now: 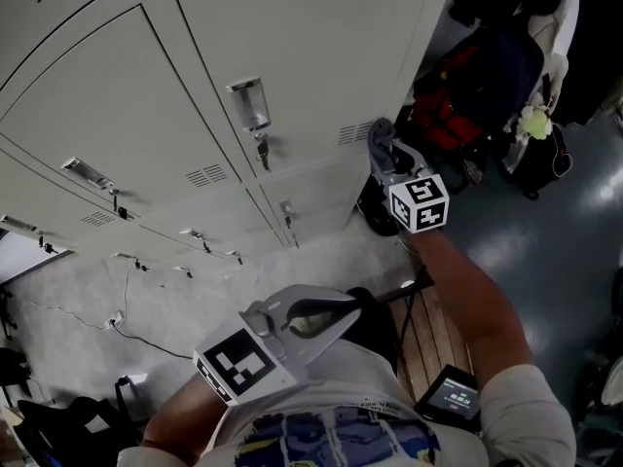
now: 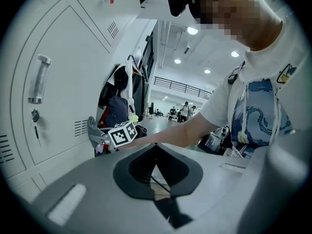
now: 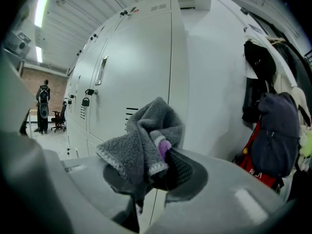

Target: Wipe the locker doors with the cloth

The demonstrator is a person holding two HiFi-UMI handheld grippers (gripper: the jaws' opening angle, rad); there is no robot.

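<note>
Nearest in the head view, left gripper [image 1: 341,311] hangs by the person's chest, well apart from the lockers. Right gripper [image 1: 384,154] holds the grey cloth [image 1: 376,134] at a locker door's [image 1: 302,47] right edge, with hanging bags [image 1: 467,95] just beyond.

Left gripper view: jaws meet, nothing between them.

Right gripper view: jaws clamp the cloth, which hides their tips.

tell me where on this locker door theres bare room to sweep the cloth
The locker door is bare right of its handle, above the vent slots, beside which the right gripper holds the cloth. Crowded: the handle and key; bags past the door's right edge.
</note>
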